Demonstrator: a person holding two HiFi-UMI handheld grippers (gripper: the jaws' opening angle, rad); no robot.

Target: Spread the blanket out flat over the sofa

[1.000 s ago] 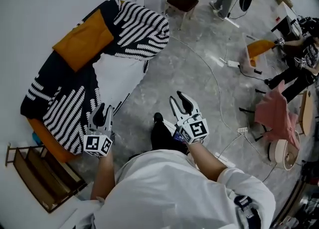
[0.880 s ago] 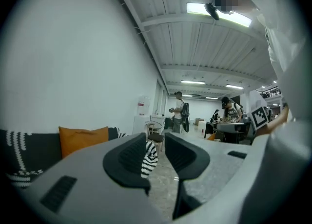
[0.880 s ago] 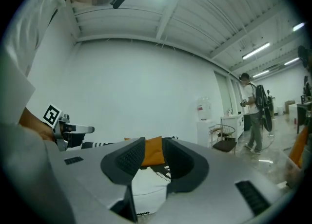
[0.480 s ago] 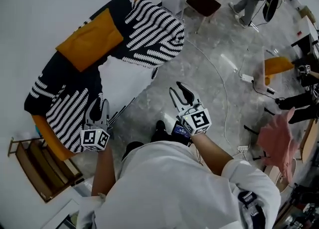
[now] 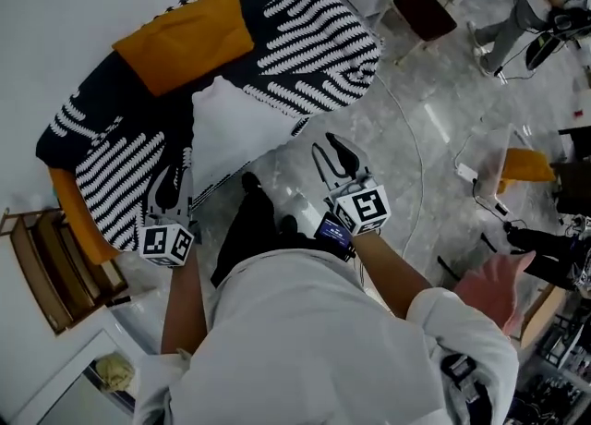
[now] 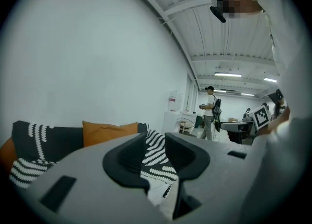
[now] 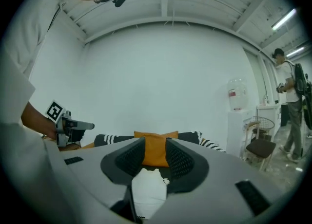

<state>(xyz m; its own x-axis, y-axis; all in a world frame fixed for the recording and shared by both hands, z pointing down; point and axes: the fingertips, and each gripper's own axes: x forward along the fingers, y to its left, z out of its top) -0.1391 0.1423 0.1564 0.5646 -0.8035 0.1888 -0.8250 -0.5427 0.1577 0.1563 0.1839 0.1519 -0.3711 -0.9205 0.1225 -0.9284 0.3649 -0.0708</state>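
Observation:
A black-and-white striped blanket (image 5: pixel 314 35) lies bunched over the orange sofa (image 5: pixel 76 224), and a fold of its white underside (image 5: pixel 235 123) hangs down the front. An orange cushion (image 5: pixel 189 37) rests on the backrest. My left gripper (image 5: pixel 173 185) hovers open over the blanket's striped left end, holding nothing. Open and empty too, my right gripper (image 5: pixel 330 151) hangs over the floor beside the white fold. The left gripper view has the striped blanket (image 6: pixel 157 156) beyond the left gripper (image 6: pixel 155 142). The right gripper (image 7: pixel 155 146) faces the cushion (image 7: pixel 156 152) and white fold (image 7: pixel 146 191).
A wooden rack (image 5: pixel 46 275) stands left of the sofa. A chair (image 5: pixel 425 9) sits beyond the sofa's right end, with a water dispenser (image 7: pixel 237 116) near it. Cables (image 5: pixel 416 183) trail across the grey floor. Other people (image 6: pixel 210 111) work at the room's far side.
Both grippers have come closer to the sofa. The left one now sits over the striped left end, the right one beside the white fold. Their jaws look unchanged.

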